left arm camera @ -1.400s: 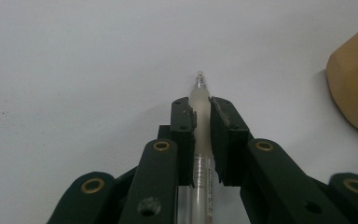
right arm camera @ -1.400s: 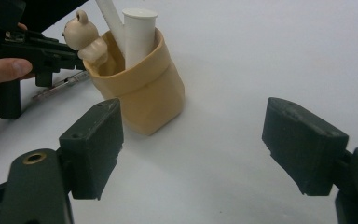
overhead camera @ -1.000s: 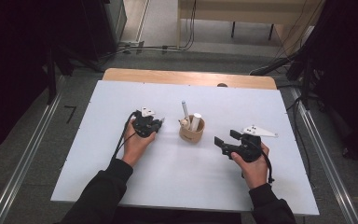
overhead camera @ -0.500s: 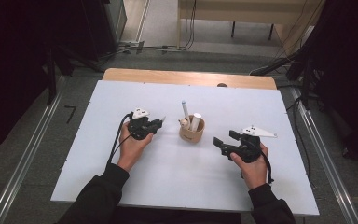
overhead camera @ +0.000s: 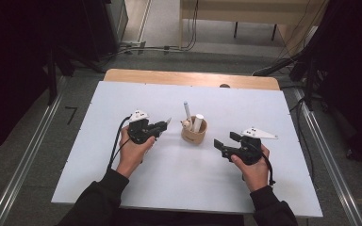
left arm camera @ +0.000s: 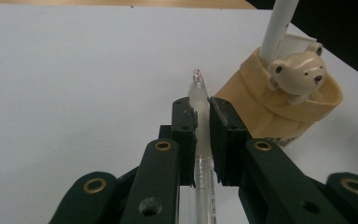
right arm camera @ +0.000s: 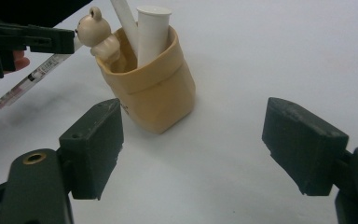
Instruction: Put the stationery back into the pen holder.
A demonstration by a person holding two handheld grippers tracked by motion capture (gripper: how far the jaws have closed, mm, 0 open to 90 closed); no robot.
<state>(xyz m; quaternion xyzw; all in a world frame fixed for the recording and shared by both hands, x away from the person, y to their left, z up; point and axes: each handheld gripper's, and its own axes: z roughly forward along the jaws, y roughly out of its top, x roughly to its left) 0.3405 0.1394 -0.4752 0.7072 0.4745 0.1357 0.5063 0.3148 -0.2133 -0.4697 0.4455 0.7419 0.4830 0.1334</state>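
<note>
- Left gripper (left arm camera: 202, 119): jaws clamped tight on one clear pen (left arm camera: 200, 100), frosted at the grip, printed barrel running back between the jaws, tip poking out past them.
- High view: left gripper (overhead camera: 162, 126) held above the table, pen tip (overhead camera: 168, 122) pointing toward the cup, near it but apart.
- Right gripper (right arm camera: 191, 149): jaws spread wide, nothing between them, bare table under the gap. It points at the cup from the other side, well short of it. In the high view the right gripper (overhead camera: 222, 143) sits near the front right of the table.
- Cup (overhead camera: 194, 132): one, tan, shaped like a folded bag, small bear figure (left arm camera: 299, 72) on its rim. Stands upright around mid-table.
- Inside the cup: two white sticks – a thin slanted pen (overhead camera: 187, 111) and a thicker white tube (right arm camera: 152, 32).
- Table (overhead camera: 122, 96): white top, wooden strip along the far edge. Broad open surface all round the cup; both grippers well inside the edges.
- Count: two grippers, one cup, one bear, one held pen, two items in the cup.
</note>
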